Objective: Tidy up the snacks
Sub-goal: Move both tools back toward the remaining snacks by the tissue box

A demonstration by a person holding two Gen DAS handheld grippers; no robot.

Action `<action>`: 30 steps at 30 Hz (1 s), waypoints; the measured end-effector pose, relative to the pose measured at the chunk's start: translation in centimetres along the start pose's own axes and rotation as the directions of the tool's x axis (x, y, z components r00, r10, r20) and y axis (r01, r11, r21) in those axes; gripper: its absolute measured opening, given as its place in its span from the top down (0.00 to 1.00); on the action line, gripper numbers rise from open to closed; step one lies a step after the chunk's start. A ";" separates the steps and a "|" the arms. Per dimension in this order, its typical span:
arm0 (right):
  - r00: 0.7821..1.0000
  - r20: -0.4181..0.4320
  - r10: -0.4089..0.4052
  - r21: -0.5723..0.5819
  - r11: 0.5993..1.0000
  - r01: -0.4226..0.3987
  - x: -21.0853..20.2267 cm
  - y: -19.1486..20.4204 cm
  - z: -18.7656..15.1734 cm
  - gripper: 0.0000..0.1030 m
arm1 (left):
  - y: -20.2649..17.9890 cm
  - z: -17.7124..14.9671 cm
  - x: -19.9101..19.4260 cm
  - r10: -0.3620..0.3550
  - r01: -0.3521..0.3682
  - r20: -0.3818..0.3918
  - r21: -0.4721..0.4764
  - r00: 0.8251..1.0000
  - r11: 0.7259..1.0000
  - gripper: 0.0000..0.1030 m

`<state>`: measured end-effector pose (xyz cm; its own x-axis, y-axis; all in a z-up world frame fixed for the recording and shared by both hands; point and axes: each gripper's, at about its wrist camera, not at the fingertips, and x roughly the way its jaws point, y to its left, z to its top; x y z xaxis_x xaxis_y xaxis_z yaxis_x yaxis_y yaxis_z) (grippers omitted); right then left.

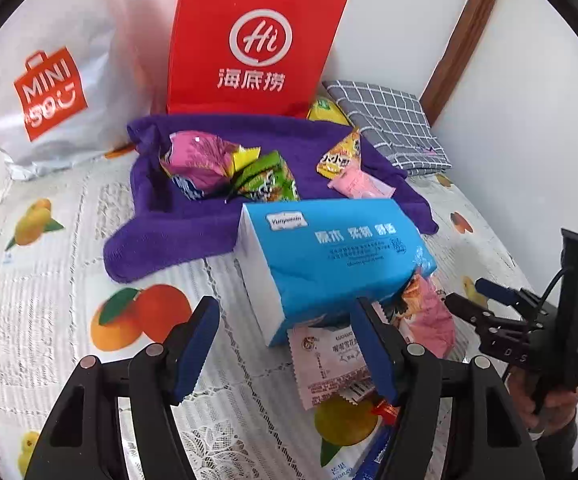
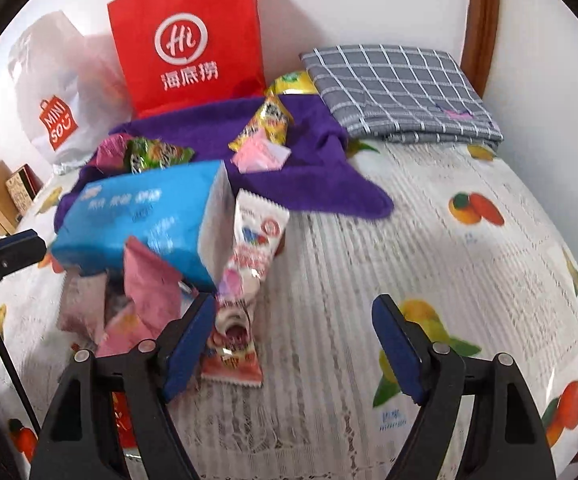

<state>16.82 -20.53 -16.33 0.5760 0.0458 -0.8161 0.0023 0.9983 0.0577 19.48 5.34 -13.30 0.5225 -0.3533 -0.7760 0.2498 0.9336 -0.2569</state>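
From the left wrist view, the left gripper [image 1: 285,344] is seen hovering over a tabletop [image 1: 41,280] covered in a white lace cloth printed with fruit. Its blue-padded jaws stand apart, released, with nothing pressed between them. Just ahead, a blue tissue pack [image 1: 329,256] is seen tilted, its near end resting on a heap of snack packets [image 1: 417,320] in pink and white wrappers. Behind it a crumpled purple towel [image 1: 193,232] is spread, and more snacks lie on it: a pink bag [image 1: 197,160], a green packet [image 1: 269,180], and a yellow packet [image 1: 339,156] touching a small pink sachet [image 1: 359,184]. A red paper bag [image 1: 253,40] and a white shopping bag [image 1: 49,80] are stood against the wall, with a folded grey checked cloth [image 1: 393,124] to the right. The right gripper [image 1: 485,300] is visible at the right edge, held by a hand [image 1: 553,404].

From the right wrist view, the right gripper [image 2: 293,344] is shown with jaws wide and empty, nothing clamped. A tall white and pink snack packet [image 2: 249,264] leans against the end of the tissue pack [image 2: 141,220], just beside the gripper's left pad. Crumpled pink wrappers [image 2: 145,292] lie under the pack. The purple towel [image 2: 317,176], red paper bag [image 2: 189,40], white shopping bag [image 2: 53,92] and checked cloth [image 2: 401,92] are seen beyond.
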 end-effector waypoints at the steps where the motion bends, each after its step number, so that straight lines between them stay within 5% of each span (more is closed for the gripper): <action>1: 1.000 -0.011 0.002 0.013 1.000 -0.002 0.3 -0.1 -0.3 0.22 | 0.0 -0.1 0.0 0.005 -0.005 -0.003 -0.001 1.000 1.000 0.36; 9: 1.000 -0.006 0.003 0.038 0.999 -0.002 2.3 0.6 -1.4 0.22 | 0.4 -0.7 0.3 -0.074 0.074 0.006 -0.051 0.997 0.996 0.36; 17: 0.999 0.052 0.005 0.078 0.997 -0.009 1.4 -0.6 -1.4 0.22 | 0.7 -0.6 0.0 0.016 -0.013 0.059 -0.048 0.998 0.999 0.36; 28: 0.998 0.032 0.046 0.026 0.999 -0.047 3.1 0.9 0.7 0.23 | 1.6 -0.5 1.2 0.010 -0.008 0.035 -0.073 0.999 0.997 0.36; 30: 0.996 0.001 0.084 0.030 0.996 -0.084 3.8 1.0 0.4 0.30 | 1.8 -0.5 1.2 -0.004 0.008 0.040 -0.085 0.999 0.996 0.36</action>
<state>19.36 -19.38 -19.17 0.5748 0.1295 -0.8080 -0.0214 0.9894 0.1433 20.16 6.61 -15.02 0.5539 -0.3597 -0.7509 0.1834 0.9324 -0.3113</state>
